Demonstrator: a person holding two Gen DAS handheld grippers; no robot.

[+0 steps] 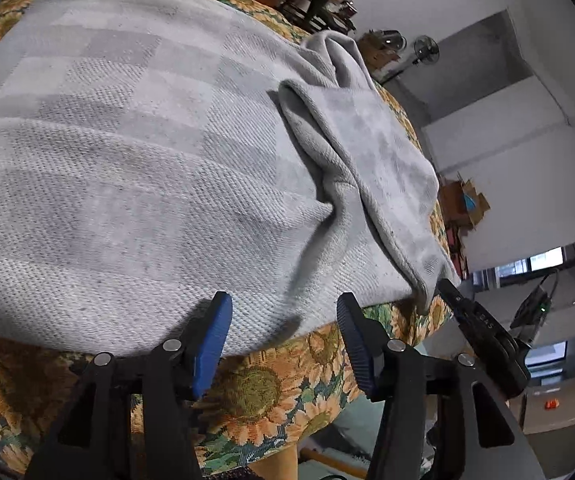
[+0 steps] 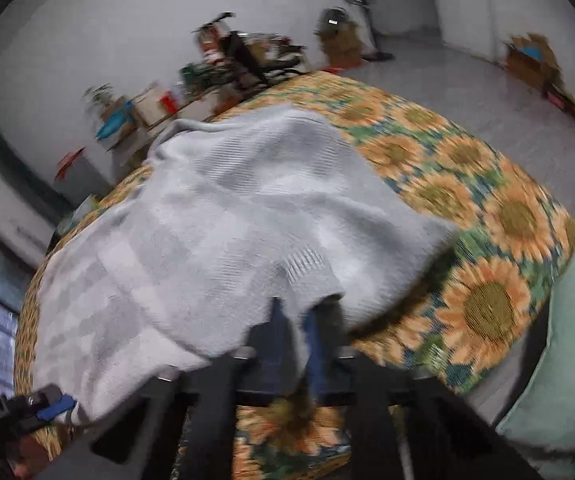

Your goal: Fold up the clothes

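Note:
A grey knitted garment (image 1: 135, 168) lies spread over the sunflower tablecloth (image 1: 263, 392), with one part folded over on its right side (image 1: 371, 148). My left gripper (image 1: 285, 320) is open at the garment's near edge; its blue pads (image 1: 211, 344) stand on either side of the hem and do not press on the cloth. In the blurred right wrist view, my right gripper (image 2: 299, 316) is shut on a lifted edge of the garment (image 2: 223, 216), which drapes over its tips. The right gripper (image 1: 481, 322) also shows at the garment's right corner. The left gripper (image 2: 49, 404) appears at the lower left.
The tablecloth (image 2: 487, 216) covers a rounded table whose edge drops off close to both grippers. A pale green cushion (image 2: 559, 360) sits to the right below the table. Cardboard boxes (image 1: 465, 200), a fan (image 1: 426, 50) and cluttered shelves (image 2: 243, 60) stand along the walls.

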